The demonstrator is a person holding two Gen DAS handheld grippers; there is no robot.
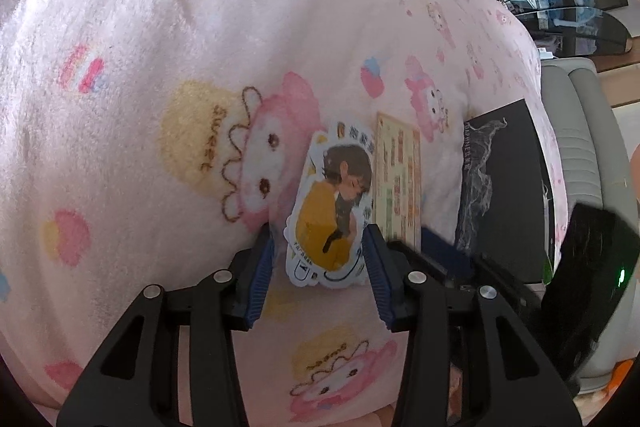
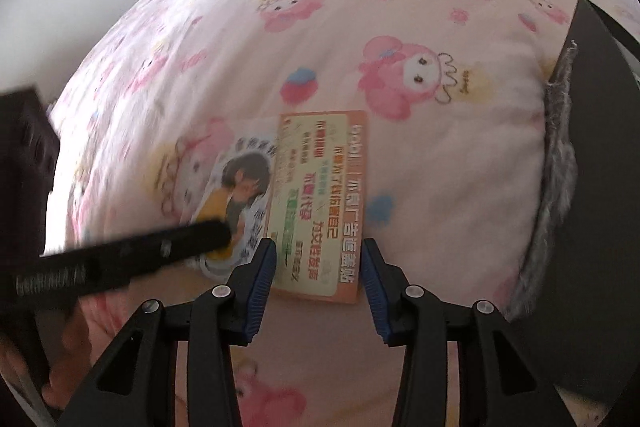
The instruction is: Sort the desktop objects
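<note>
Blanket (image 1: pixel 160 27): pink fleece, cartoon print, under everything.
Left gripper (image 1: pixel 319 259): my jaws apart, straddling the character sticker (image 1: pixel 334 203).
Card (image 2: pixel 320 203): orange-bordered, just right of sticker.
Right gripper (image 2: pixel 319 267): my jaws apart, flanking the card's near end.
Black book (image 1: pixel 504 187): far right.

Left tongs (image 1: pixel 319 259) spread wide; right tongs (image 2: pixel 319 263) likewise, both lowered.
</note>
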